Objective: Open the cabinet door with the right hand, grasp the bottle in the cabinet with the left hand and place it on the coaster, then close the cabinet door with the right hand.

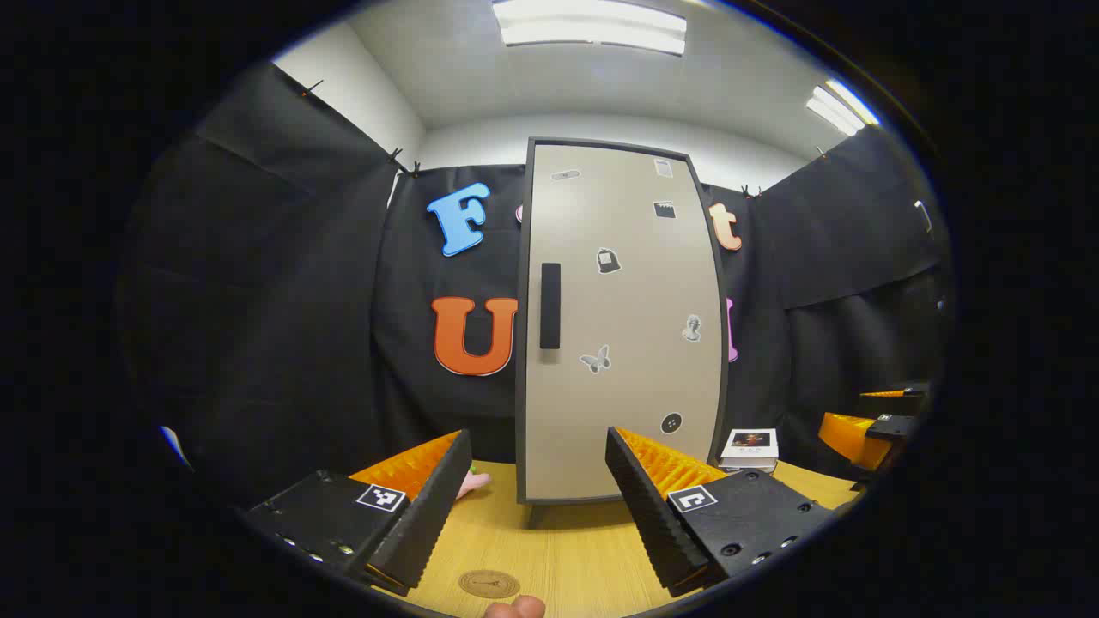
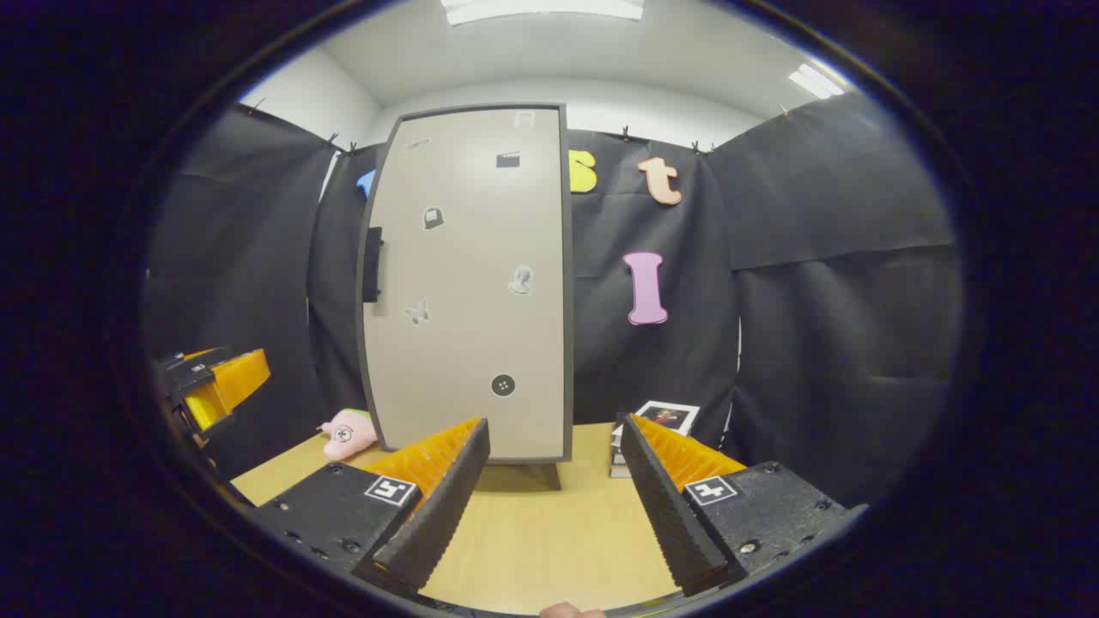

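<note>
Standing shut, the cabinet door point(image 1: 622, 318) leaves every step undone; both claws, left point(image 1: 537, 506) and right point(image 2: 554, 502), gape empty, coaster point(image 1: 488, 584) bare.

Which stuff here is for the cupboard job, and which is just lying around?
For the job: tall beige cabinet door, its black handle, round brown coaster, left gripper, right gripper.
Lying about: pink plush toy, stack of books.
</note>
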`<state>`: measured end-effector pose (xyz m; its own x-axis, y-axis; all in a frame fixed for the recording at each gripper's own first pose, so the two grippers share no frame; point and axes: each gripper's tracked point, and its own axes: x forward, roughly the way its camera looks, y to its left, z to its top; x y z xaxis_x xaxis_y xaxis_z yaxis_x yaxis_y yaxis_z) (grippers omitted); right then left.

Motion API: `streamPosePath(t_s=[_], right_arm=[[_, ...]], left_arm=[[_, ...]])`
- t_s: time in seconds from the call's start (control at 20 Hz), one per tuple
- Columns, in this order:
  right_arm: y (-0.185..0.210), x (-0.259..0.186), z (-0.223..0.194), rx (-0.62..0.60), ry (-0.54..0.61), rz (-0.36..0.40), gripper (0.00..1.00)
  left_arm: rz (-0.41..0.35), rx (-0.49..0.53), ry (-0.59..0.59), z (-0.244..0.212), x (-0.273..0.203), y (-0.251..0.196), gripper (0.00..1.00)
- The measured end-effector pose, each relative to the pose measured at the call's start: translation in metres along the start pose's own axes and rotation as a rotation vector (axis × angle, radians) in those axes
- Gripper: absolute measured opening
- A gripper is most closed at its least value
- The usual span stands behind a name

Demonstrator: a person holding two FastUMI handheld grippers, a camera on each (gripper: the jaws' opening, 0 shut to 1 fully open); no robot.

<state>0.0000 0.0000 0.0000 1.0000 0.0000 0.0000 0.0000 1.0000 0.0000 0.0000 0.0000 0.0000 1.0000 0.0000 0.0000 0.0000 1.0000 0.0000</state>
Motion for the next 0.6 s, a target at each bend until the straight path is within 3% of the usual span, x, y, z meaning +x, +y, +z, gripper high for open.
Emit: streamPosePath(t_s=[0.6], right_arm=[[0.01, -0.016, 0.013, -0.021, -0.048, 0.022, 0.99]], left_arm=[[-0.04, -0.034, -0.005, 0.005, -0.009, -0.009, 0.95]])
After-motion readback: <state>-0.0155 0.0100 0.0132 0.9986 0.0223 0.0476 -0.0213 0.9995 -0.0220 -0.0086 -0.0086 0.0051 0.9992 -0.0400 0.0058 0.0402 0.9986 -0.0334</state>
